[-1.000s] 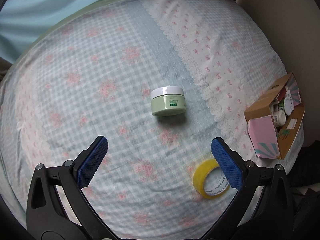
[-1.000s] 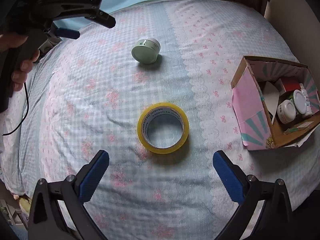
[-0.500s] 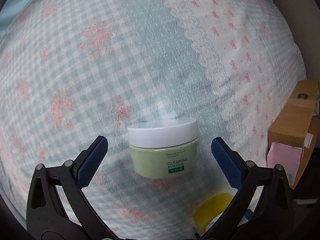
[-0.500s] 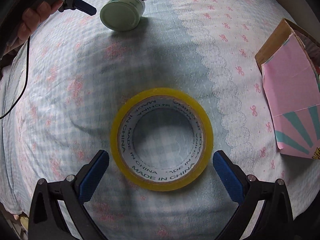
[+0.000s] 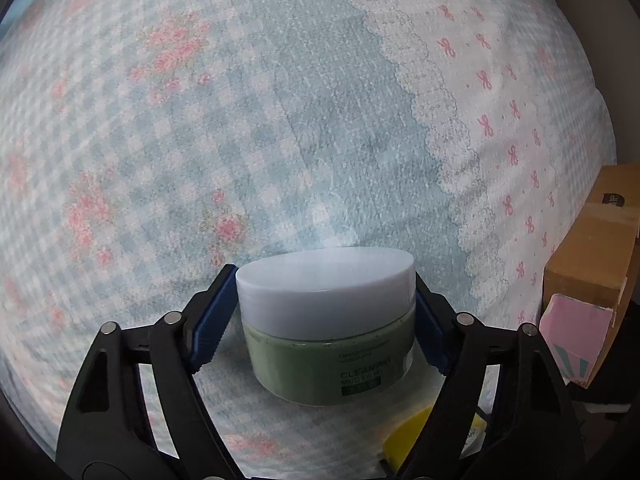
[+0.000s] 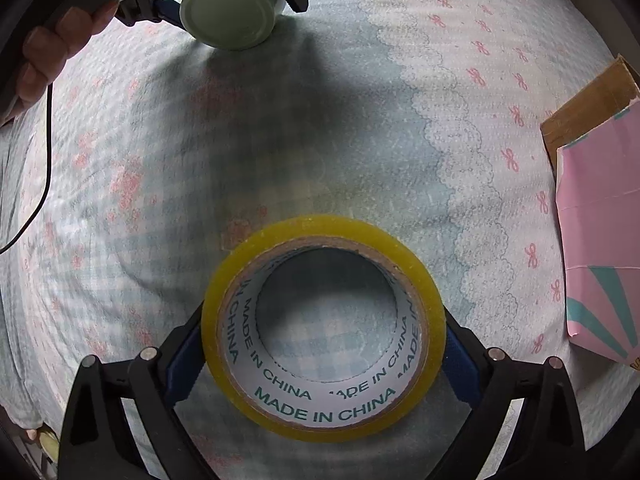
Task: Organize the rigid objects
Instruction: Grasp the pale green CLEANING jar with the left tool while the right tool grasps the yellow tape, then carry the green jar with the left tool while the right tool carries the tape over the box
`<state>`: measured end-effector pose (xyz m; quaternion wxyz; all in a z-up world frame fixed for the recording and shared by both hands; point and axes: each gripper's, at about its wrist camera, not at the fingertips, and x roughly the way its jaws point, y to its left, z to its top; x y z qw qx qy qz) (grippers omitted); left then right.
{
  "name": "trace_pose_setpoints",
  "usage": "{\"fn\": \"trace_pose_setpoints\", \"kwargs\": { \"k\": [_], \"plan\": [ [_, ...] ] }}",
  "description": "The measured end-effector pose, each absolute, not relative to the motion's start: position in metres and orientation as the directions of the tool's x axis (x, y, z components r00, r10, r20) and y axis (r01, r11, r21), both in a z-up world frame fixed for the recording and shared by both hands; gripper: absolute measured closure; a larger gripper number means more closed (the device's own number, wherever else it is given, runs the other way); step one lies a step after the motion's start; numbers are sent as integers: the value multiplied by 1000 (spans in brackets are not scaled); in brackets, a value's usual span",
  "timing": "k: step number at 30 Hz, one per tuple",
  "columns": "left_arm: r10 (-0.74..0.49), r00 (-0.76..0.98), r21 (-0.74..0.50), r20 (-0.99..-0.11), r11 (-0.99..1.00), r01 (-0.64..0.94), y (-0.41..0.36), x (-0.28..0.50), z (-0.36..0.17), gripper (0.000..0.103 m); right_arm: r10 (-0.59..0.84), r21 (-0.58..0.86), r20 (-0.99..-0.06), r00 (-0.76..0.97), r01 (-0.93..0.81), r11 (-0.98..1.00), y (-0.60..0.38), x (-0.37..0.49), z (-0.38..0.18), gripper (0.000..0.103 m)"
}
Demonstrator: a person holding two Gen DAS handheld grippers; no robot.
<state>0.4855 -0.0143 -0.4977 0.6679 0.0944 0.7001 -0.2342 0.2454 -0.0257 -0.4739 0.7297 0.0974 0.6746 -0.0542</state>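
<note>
One jar [image 5: 326, 328], one roll of yellow tape [image 6: 323, 326] and one cardboard box [image 5: 588, 280] lay on the bed [image 5: 280, 120].

The left gripper [image 5: 324, 316] pointed steeply down, and its jaws had just been closing; the blue pads [image 5: 210, 320] now pressed on both sides of the jar, at its white lid. The green jar sat between the fingers, on the checked bedsheet. Below and to the right of this gripper a yellow edge of the tape showed, and the box stood well off to its right.

The right gripper [image 6: 320, 350] pointed straight down, and its jaws had just been closing too. The tape lay flat between them with the pads tight against its outer rim on both sides, gripping it. Far ahead and to the left of this gripper were the jar, the left gripper and the person's hand [image 6: 52, 52] on its handle, with a black cable [image 6: 44, 168] hanging below. The box's pink flap [image 6: 600, 240] lay to the right. Nothing stood between either gripper and its object.
</note>
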Motion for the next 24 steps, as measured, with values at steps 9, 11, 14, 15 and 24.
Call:
{"fn": "trace_pose_setpoints", "kwargs": {
  "k": [9,11,14,15,24],
  "plan": [
    [-229,-35,-220,-973,861,459,-10,473,-485,34,65,83,-994,87,214,973,-27,250,-476,6],
    [-235,-27,-220,-972,860,460,-6,465,-479,34,67,86,-993,93,217,972,-33,248,-473,6],
    [-245,-15,-225,-969,860,457,3,458,-468,34,74,96,-992,101,231,968,-34,244,-467,6],
    [-248,-10,-225,-969,861,456,5,456,-464,34,76,99,-992,103,237,967,-36,242,-465,6],
    [-280,56,-225,-958,861,456,32,426,-406,34,65,108,-980,188,229,967,-44,228,-421,6]
  ]
}}
